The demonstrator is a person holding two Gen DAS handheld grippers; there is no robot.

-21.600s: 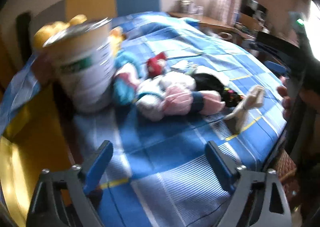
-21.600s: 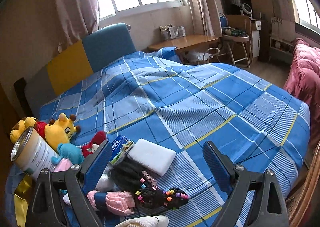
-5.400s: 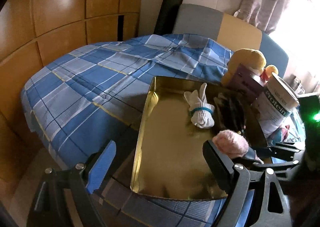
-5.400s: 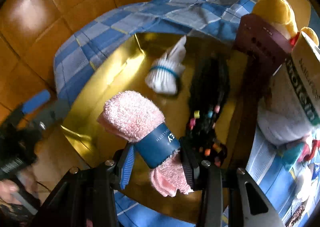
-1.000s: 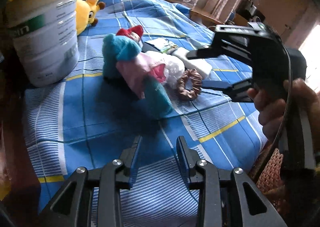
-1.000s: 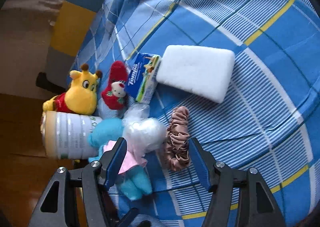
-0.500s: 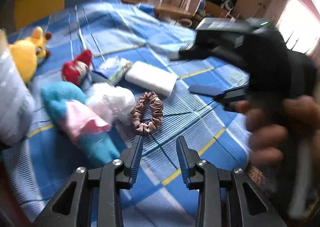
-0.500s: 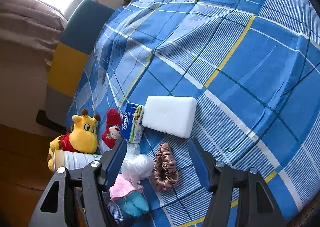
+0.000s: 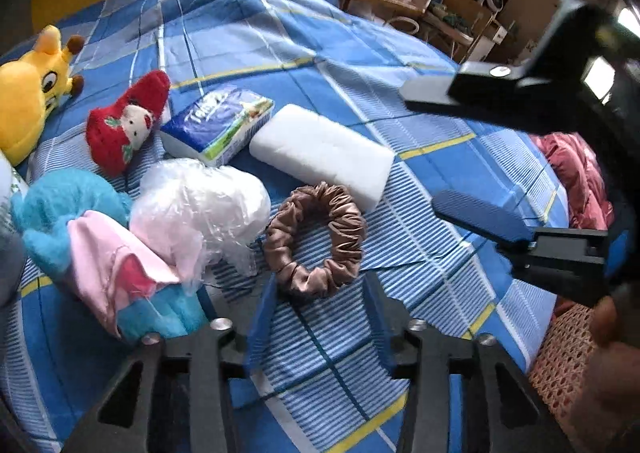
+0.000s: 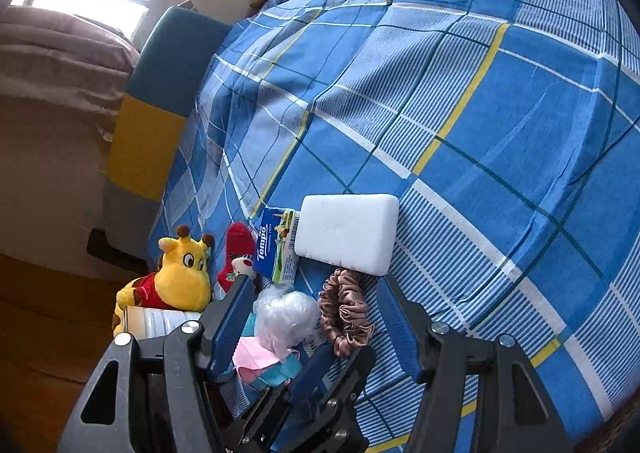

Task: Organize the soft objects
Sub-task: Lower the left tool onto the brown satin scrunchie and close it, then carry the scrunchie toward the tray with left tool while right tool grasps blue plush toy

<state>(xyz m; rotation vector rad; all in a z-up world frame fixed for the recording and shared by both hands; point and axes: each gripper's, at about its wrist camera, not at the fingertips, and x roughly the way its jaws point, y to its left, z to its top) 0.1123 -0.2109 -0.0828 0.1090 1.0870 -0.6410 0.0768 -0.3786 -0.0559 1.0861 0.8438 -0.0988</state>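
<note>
While lying flat, scrunchie faces upward, ring-shaped.

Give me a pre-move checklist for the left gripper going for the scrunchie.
1. Left gripper empty, jaws opening: ok.
2. Scrunchie just ahead of the fingertips, centred on the gap: ok.
3. Scrunchie lies flat on the bedspread, uncovered: ok.
4. Clear of neighbours: not ok; plastic bag touches one side, sponge sits close behind.
5. Right gripper out of the path: ok, open and empty beyond the sponge.
6. Jaws wide enough for the whole ring: cannot tell.
</note>
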